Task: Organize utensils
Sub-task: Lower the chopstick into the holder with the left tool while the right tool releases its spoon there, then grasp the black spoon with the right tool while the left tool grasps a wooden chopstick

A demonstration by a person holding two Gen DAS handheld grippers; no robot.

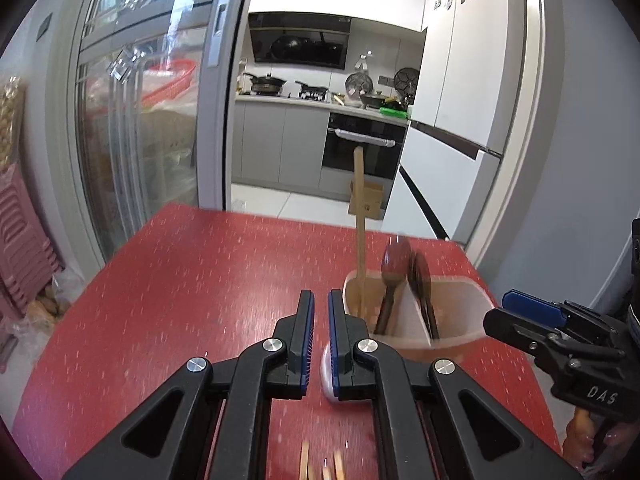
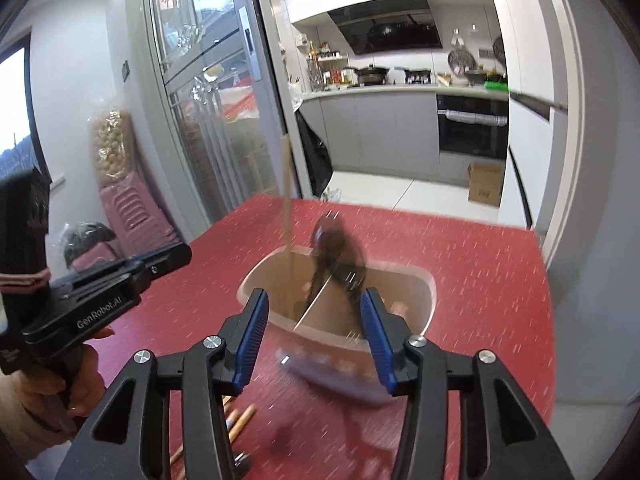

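Lying nearest, under the left tongs (image 1: 319, 334), are several wooden chopsticks (image 1: 322, 466) flat on the red bench (image 1: 180, 280); in the right view they show below and left of the right tongs (image 2: 313, 338). They look light, stiff and thin, likely to roll or slip, so I would pinch them near mid-length. The left tongs are nearly closed with nothing visibly between them; a pale blurred object (image 1: 326, 372) sits just under their right finger, unidentifiable. The right tongs stand wide apart and empty. Just beyond both sits the beige divided holder (image 2: 400, 280), blurred, with a tall wooden spatula (image 1: 360, 216) upright in its left compartment and dark spoons (image 2: 334, 248) leaning at the divider. Farther off is the kitchen.
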